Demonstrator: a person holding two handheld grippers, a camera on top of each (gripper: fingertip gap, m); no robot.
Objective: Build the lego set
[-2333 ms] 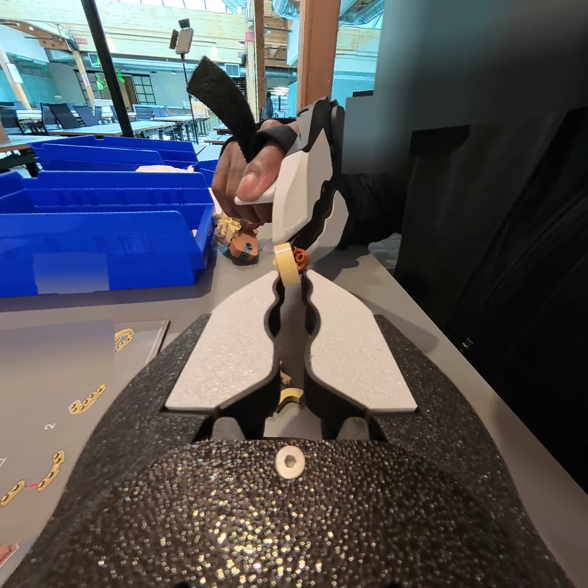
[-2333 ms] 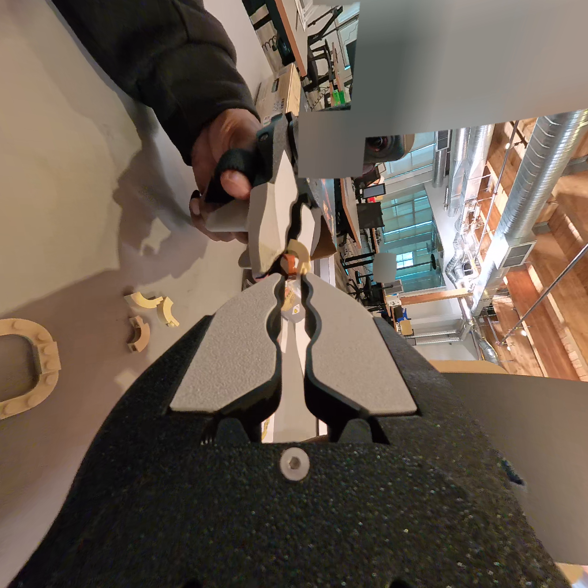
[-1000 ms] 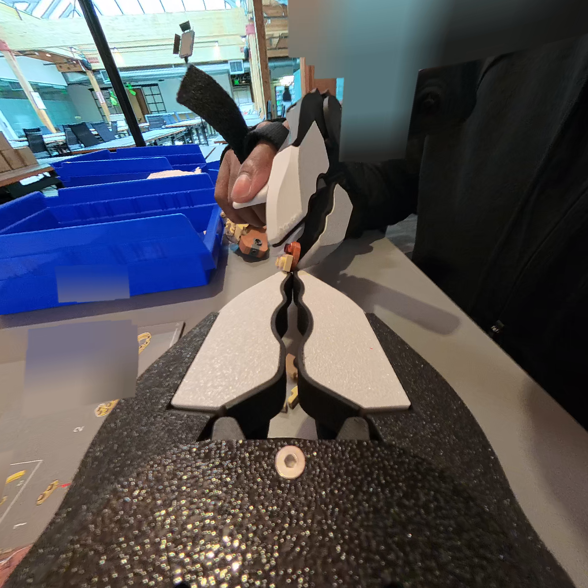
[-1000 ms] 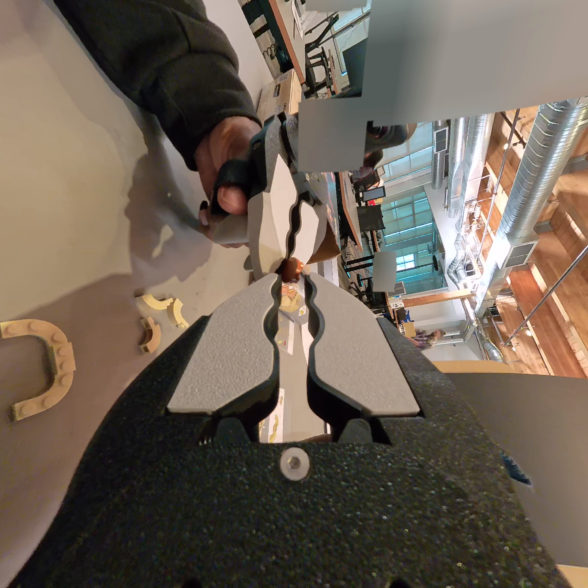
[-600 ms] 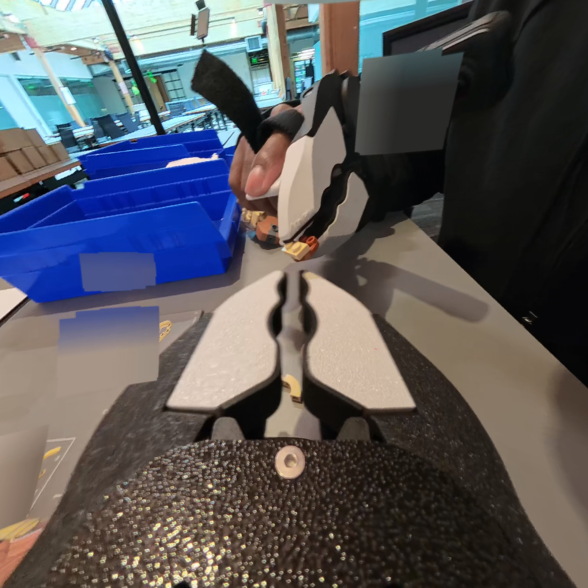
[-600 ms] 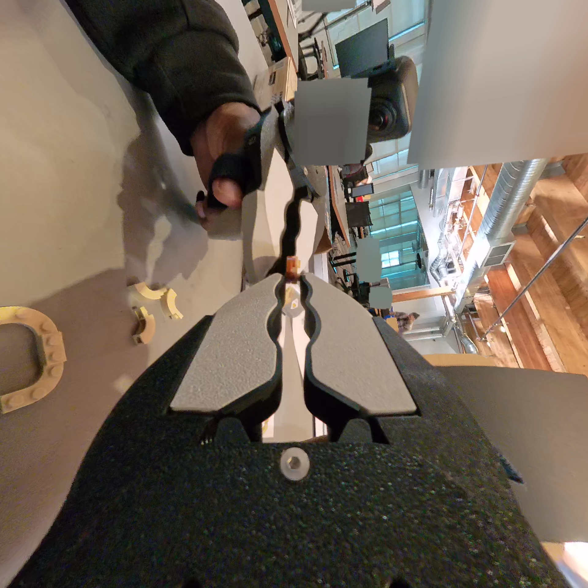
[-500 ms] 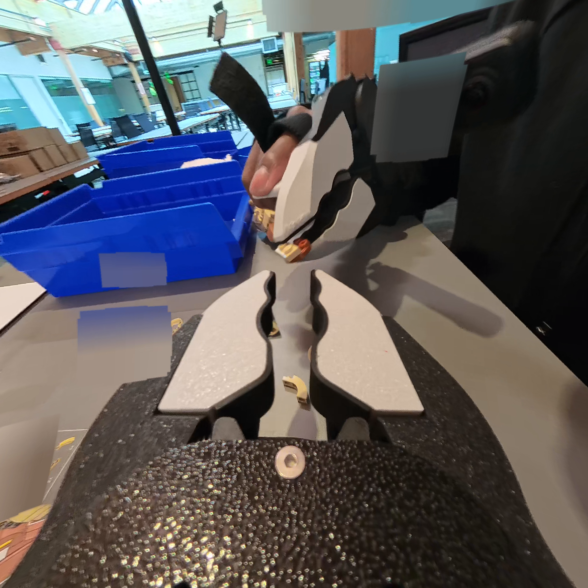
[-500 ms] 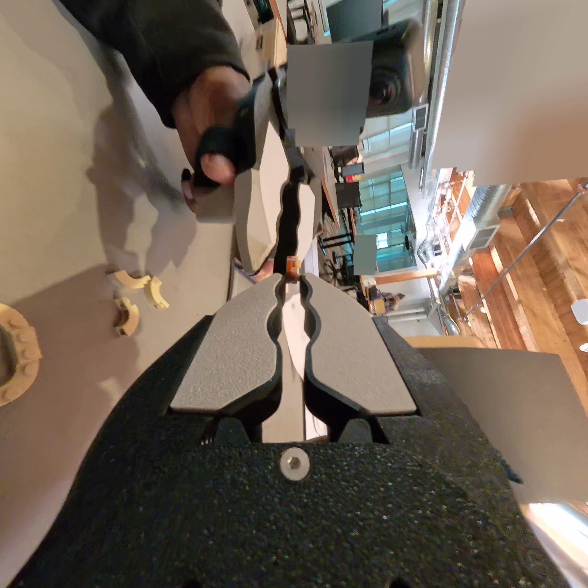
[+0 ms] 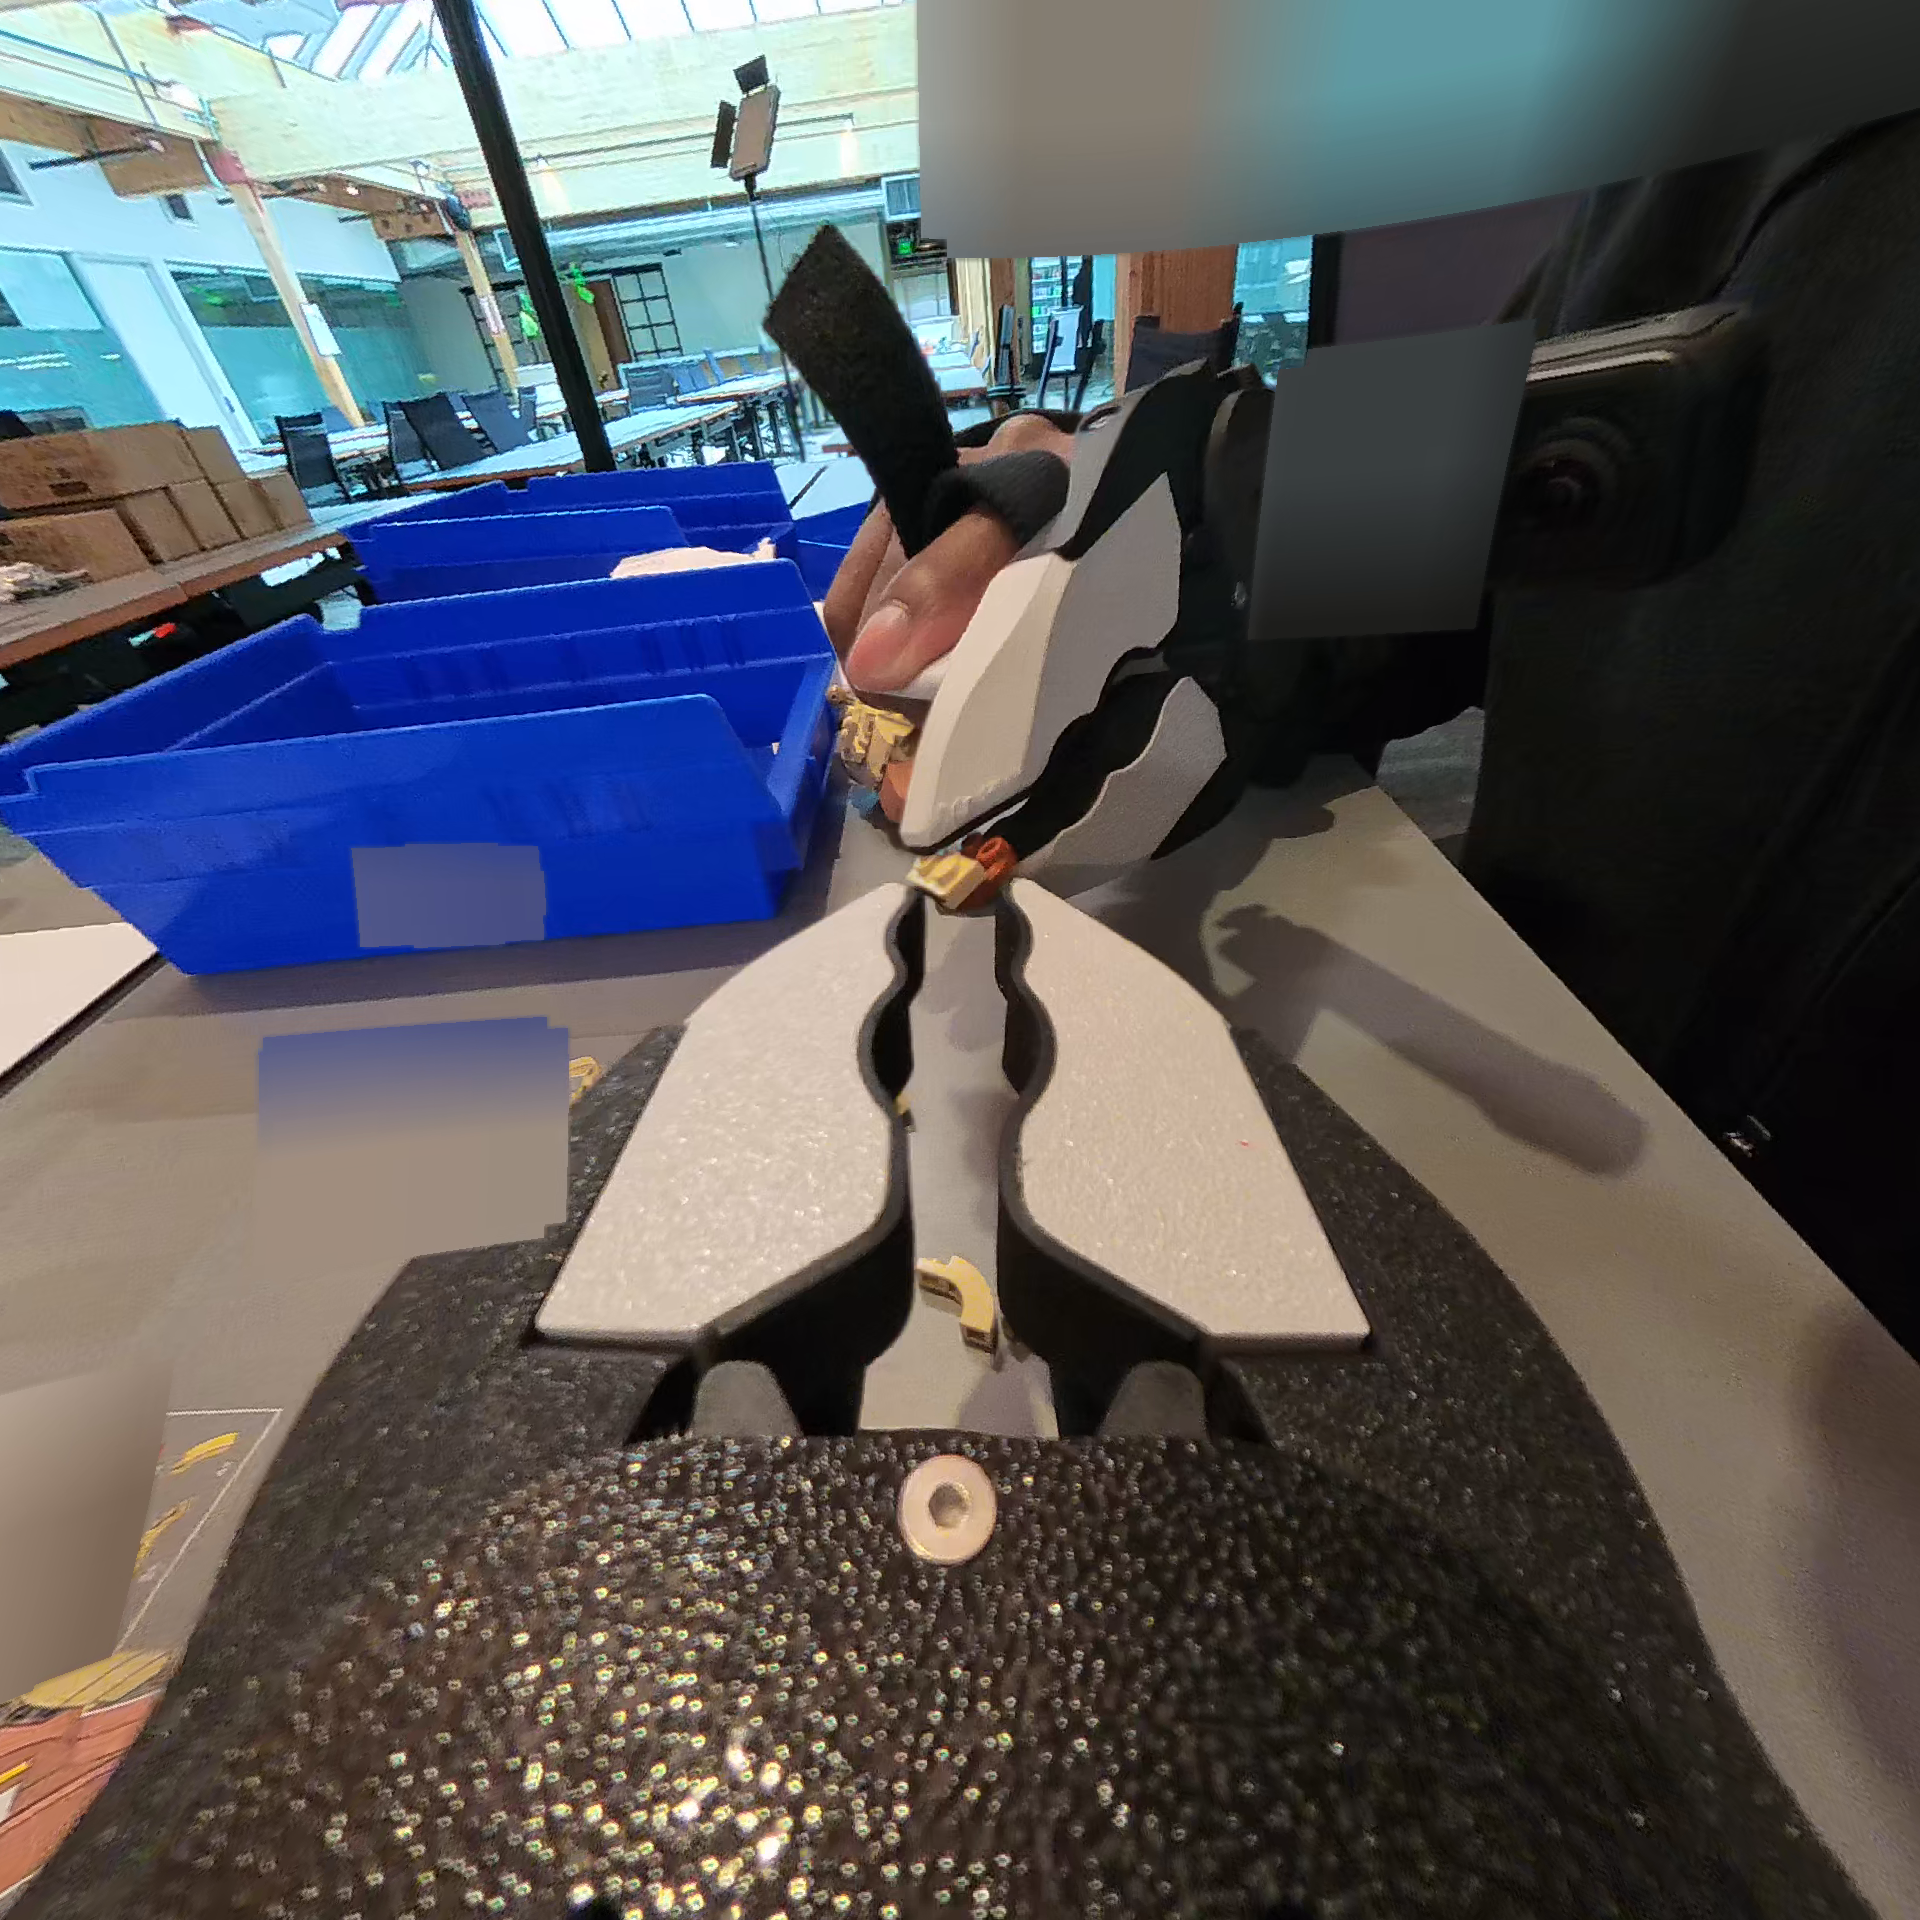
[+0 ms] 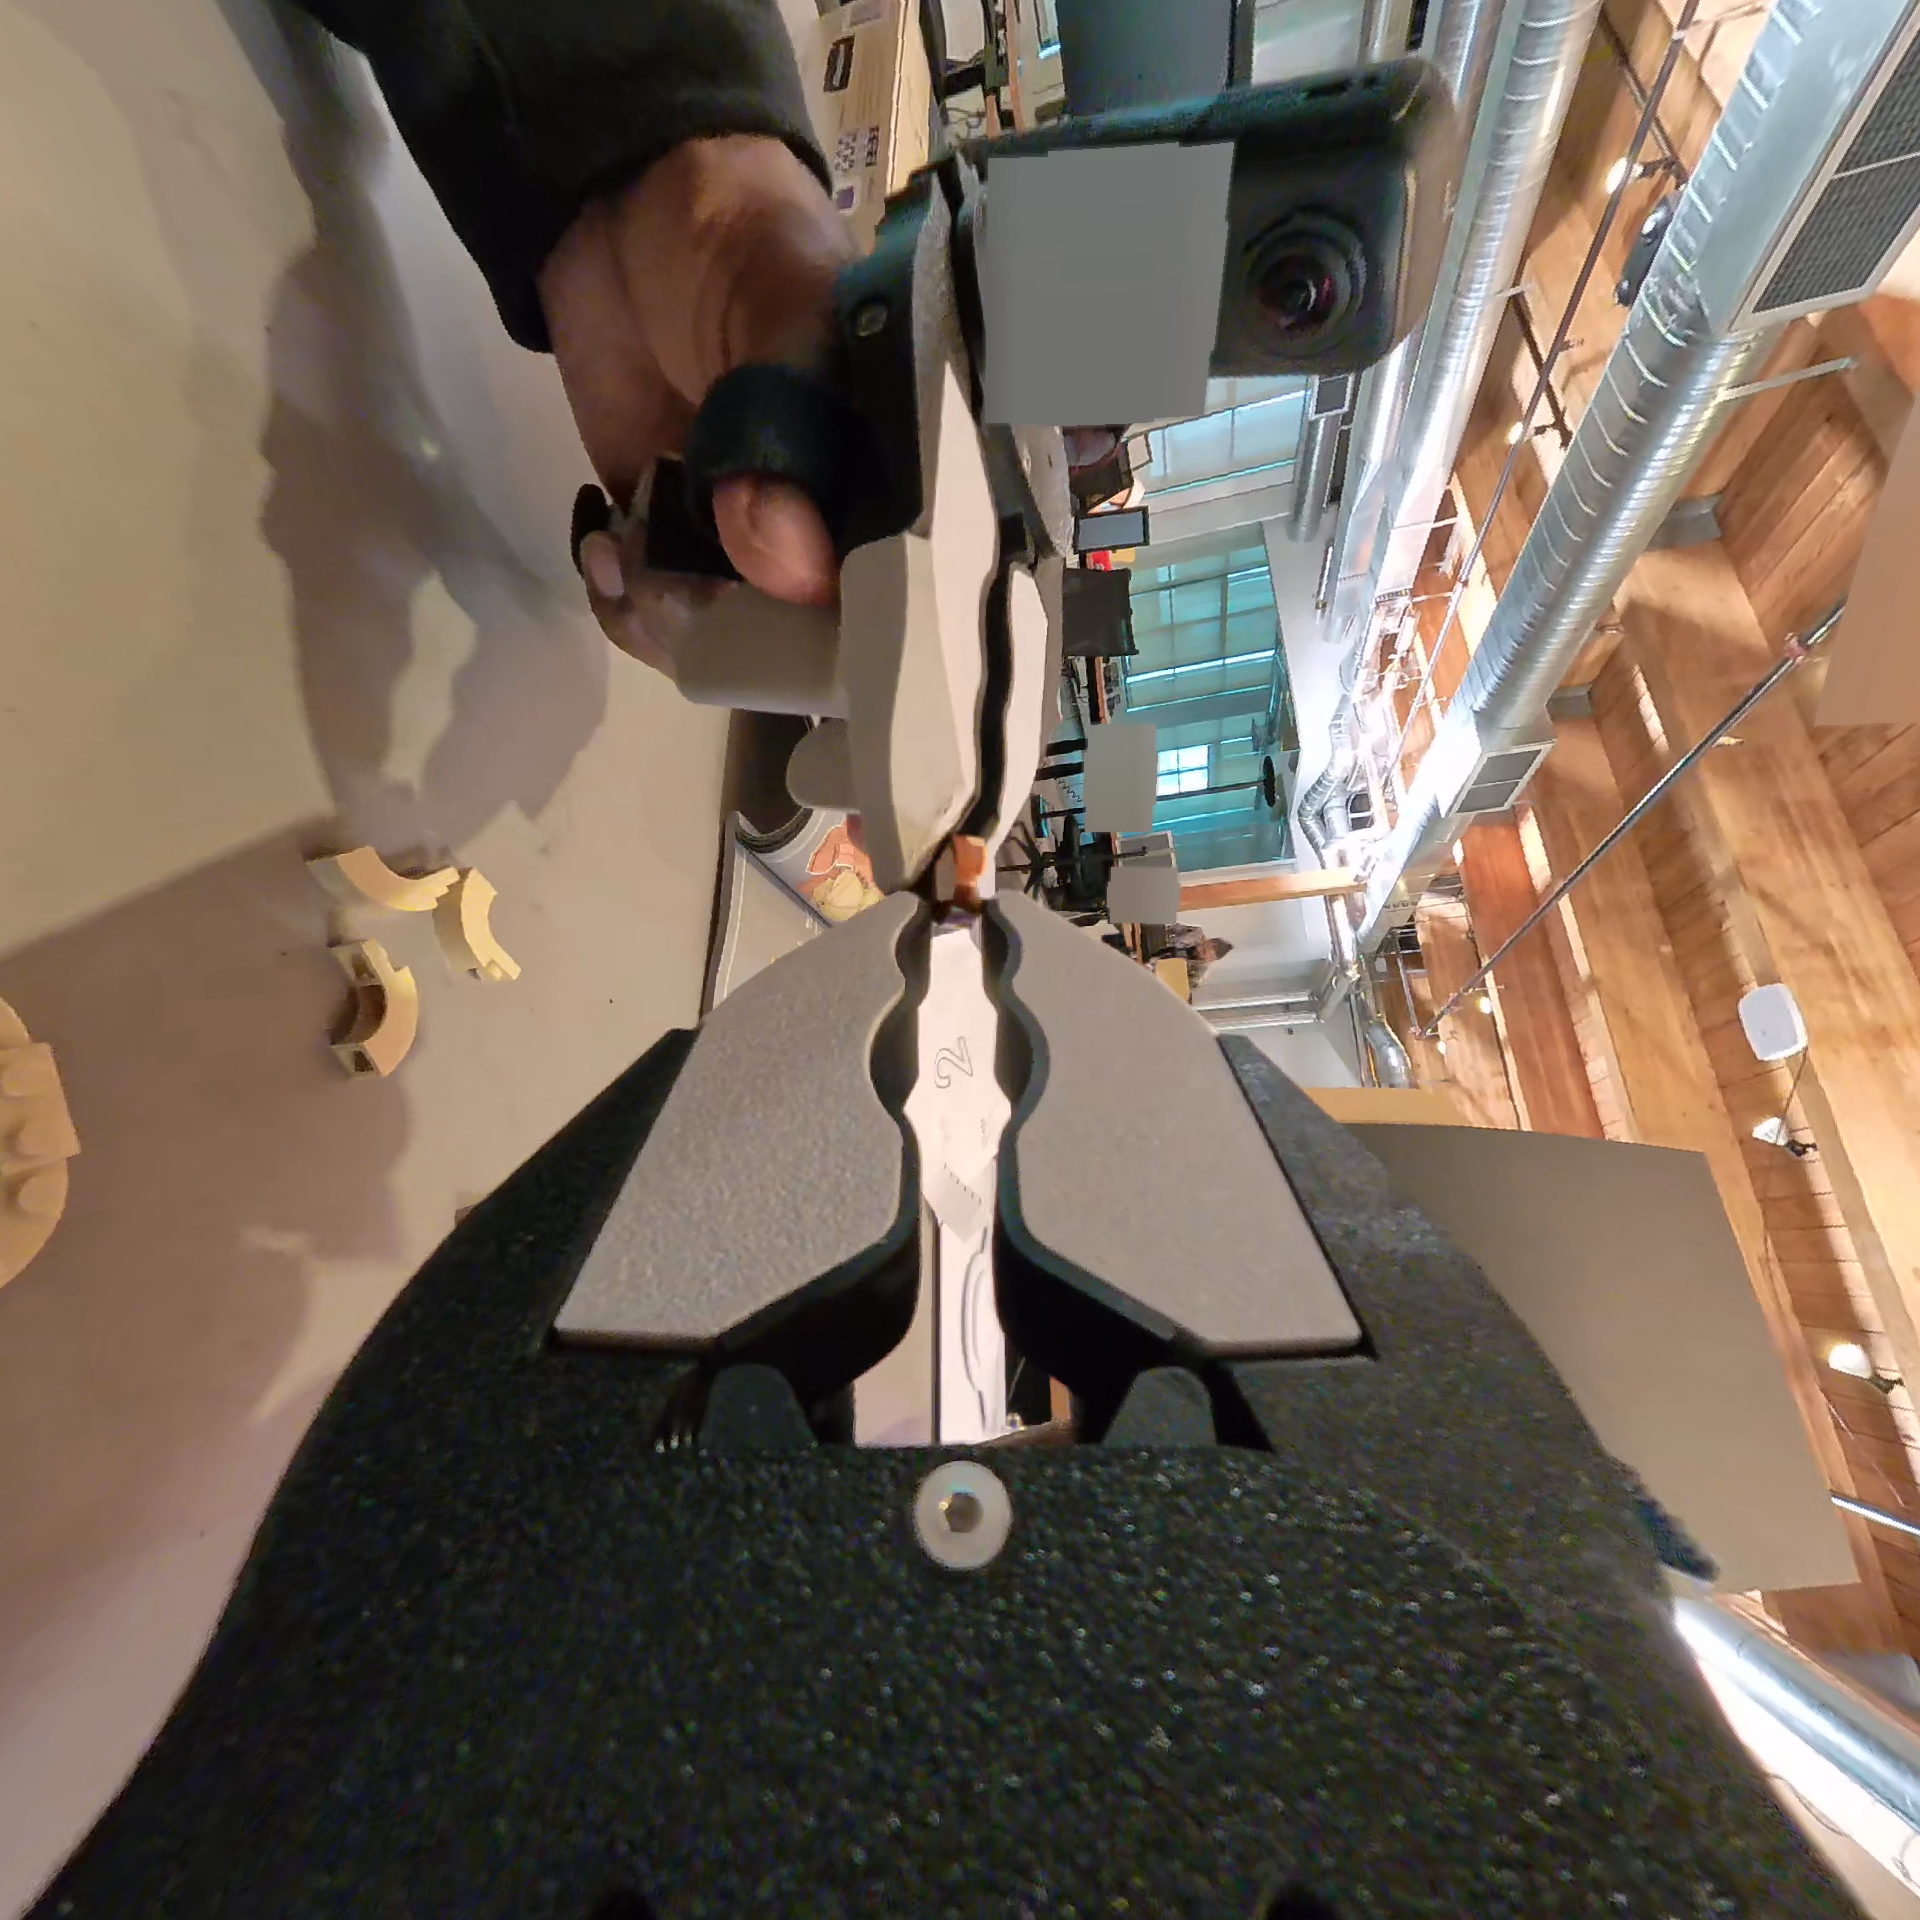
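You are holding the right gripper (image 10: 952,914) clamped on a small orange-brown brick (image 9: 989,858), its two fingertips pinching the piece from either side; a tan brick (image 9: 945,881) is stuck to that orange-brown one and juts toward your other tool. Your left gripper (image 9: 958,906) is standing with its fingers slightly apart, and the joined pair is sitting right at the mouth between those tips; whether the tips are pressing on the tan brick is hard to tell from here. Both tools are meeting tip to tip above the grey table (image 9: 1351,997). Down on the table, under your left gripper, a curved tan piece (image 9: 961,1286) is lying loose, and in the right wrist view three more curved tan pieces (image 10: 416,914) are lying close together beside a larger studded tan arch (image 10: 26,1132) at the frame's edge. Blue bins (image 9: 436,758) are standing in a row on the far left of the table, with a heap of tan and brown bricks (image 9: 873,732) just beside them, behind your right hand (image 9: 914,592).
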